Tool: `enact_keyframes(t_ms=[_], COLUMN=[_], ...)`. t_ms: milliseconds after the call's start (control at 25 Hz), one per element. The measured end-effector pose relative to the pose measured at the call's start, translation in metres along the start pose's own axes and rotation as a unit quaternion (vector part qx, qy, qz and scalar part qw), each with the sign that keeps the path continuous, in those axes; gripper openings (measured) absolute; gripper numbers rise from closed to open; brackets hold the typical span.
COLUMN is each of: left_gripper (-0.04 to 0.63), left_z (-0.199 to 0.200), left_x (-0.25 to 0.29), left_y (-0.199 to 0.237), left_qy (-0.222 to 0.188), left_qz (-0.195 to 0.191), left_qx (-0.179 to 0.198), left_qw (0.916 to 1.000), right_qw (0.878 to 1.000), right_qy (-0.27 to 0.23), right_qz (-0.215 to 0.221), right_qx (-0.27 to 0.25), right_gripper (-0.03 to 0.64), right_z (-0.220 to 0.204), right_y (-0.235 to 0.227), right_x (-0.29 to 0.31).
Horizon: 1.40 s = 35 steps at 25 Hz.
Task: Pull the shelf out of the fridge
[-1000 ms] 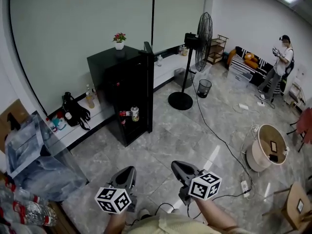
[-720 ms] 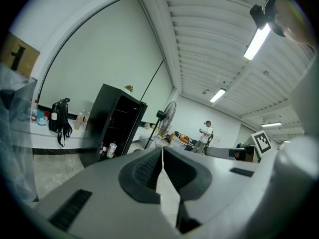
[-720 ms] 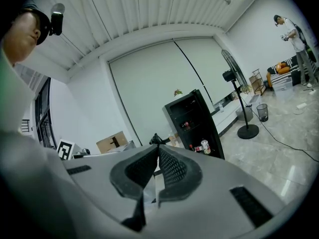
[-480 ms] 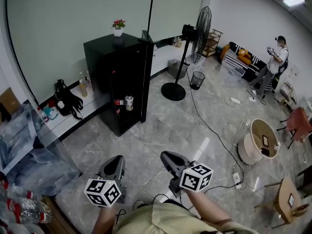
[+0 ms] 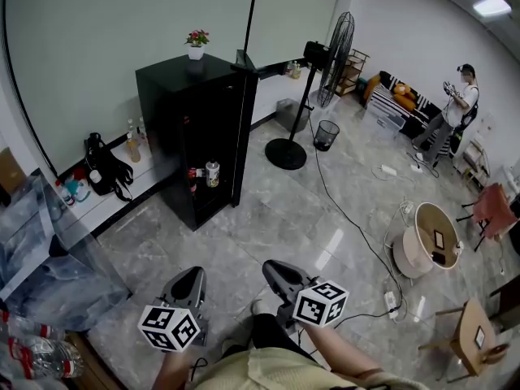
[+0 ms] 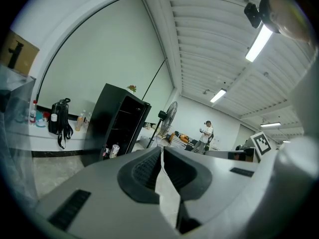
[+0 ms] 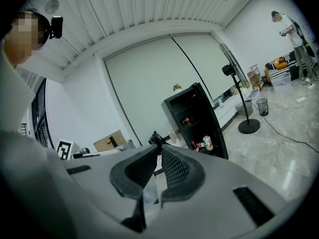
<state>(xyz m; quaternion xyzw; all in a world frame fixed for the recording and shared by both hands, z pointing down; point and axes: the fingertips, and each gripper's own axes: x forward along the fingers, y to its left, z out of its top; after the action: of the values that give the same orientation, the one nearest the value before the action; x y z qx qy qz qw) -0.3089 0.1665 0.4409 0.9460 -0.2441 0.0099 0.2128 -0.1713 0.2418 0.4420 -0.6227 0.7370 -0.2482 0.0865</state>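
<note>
A tall black fridge [image 5: 195, 136] stands open against the far wall, its door [image 5: 246, 120] swung to the right; shelves inside are dark and hard to make out. A can and small bottles [image 5: 207, 173] sit low in it. The fridge [image 6: 117, 121] also shows in the left gripper view and, as the fridge [image 7: 194, 118], in the right gripper view. My left gripper [image 5: 188, 281] and right gripper [image 5: 273, 271] are held low in front of me, both shut and empty, well short of the fridge.
A pedestal fan [image 5: 313, 96] stands right of the fridge, its cable trailing over the floor. A black bag [image 5: 106, 173] and bottles sit on a low ledge at left. A clear plastic bin [image 5: 49, 250] is near left. A person [image 5: 451, 108] stands far right; a round tub [image 5: 426, 238] lies right.
Both grippers have moved forward together, and the view has shifted: the fridge and fan sit slightly further left and higher in the head view than a second ago.
</note>
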Motion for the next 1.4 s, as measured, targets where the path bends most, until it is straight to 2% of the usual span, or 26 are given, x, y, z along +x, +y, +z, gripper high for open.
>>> enact_keyframes(t_ms=[200,480,880,1040,1400], left_gripper=[0.020,0.020,0.023,0.075,0.126], left_z=[0.001,0.016,0.038,0.046,0.055], left_x=[0.026,0.076,0.157,0.189,0.255], left_y=[0.015,0.024,0.043,0.046,0.042], left_qy=[-0.002,-0.008,-0.031,-0.048,-0.082], left_qz=[0.013,0.034,0.070,0.081,0.092], left_qx=[-0.012,-0.002,-0.031,-0.060,-0.100], left_qw=[0.9998,0.9994,0.9965,0.9938,0.9873], right_qw=[1.000,0.999,0.996,0.996,0.995], right_qy=[0.013,0.015,0.025,0.023,0.020], right_qz=[0.017,0.045,0.083,0.090,0.094], right_qx=[-0.002,0.002,-0.006,-0.002,-0.007], right_gripper=[0.025,0.080,0.130,0.135,0.137], right_z=[0.007,0.040,0.086,0.101,0.127], right_y=[-0.017,-0.052,-0.112,-0.138,-0.196], right_x=[0.032,0.076,0.131,0.141,0.152])
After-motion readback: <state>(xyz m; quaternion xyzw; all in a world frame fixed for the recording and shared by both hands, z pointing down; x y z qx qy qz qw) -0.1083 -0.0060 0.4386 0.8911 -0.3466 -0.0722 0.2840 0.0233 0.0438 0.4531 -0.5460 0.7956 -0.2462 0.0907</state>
